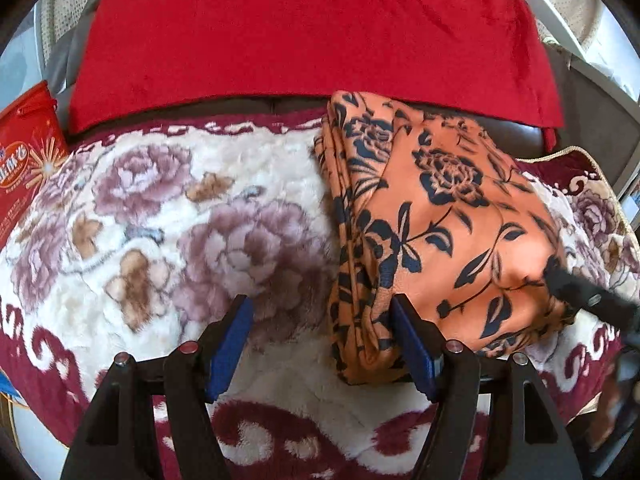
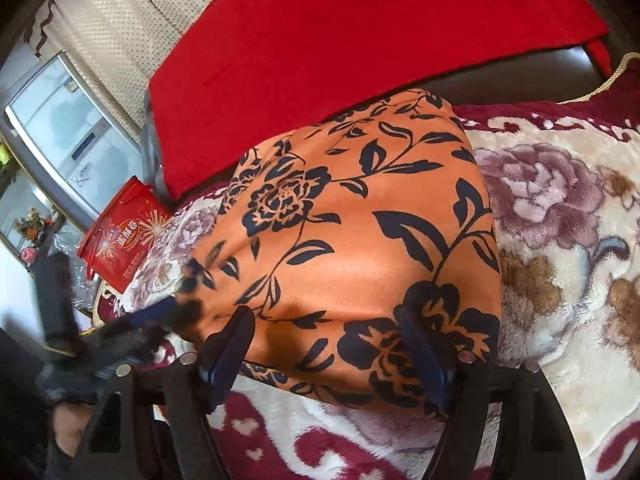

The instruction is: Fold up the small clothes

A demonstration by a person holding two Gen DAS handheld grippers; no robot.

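Folded orange satin garment with a dark navy flower-and-leaf print (image 1: 440,220) lies as a thick stacked bundle on the plush cream blanket with mauve peonies and a maroon scroll border (image 1: 160,220), toward the blanket's right half as the left wrist view shows it; its far end reaches the blanket's far maroon border. Layered fold edges show along the bundle's left side. Left gripper (image 1: 322,344): blue-padded jaws wide apart, near-left corner of the bundle between them, the right pad touching the cloth, nothing clamped. Right gripper (image 2: 328,344): jaws likewise spread, resting over the near edge of the bundle; whether the pads press into the fabric cannot be told. The right gripper appears blurred at the bundle's right edge in the left view. Beyond the blanket's far edge a plain red velvety cloth (image 1: 304,40) drapes a backrest. A red printed package (image 1: 28,168) sits off the blanket's left edge.
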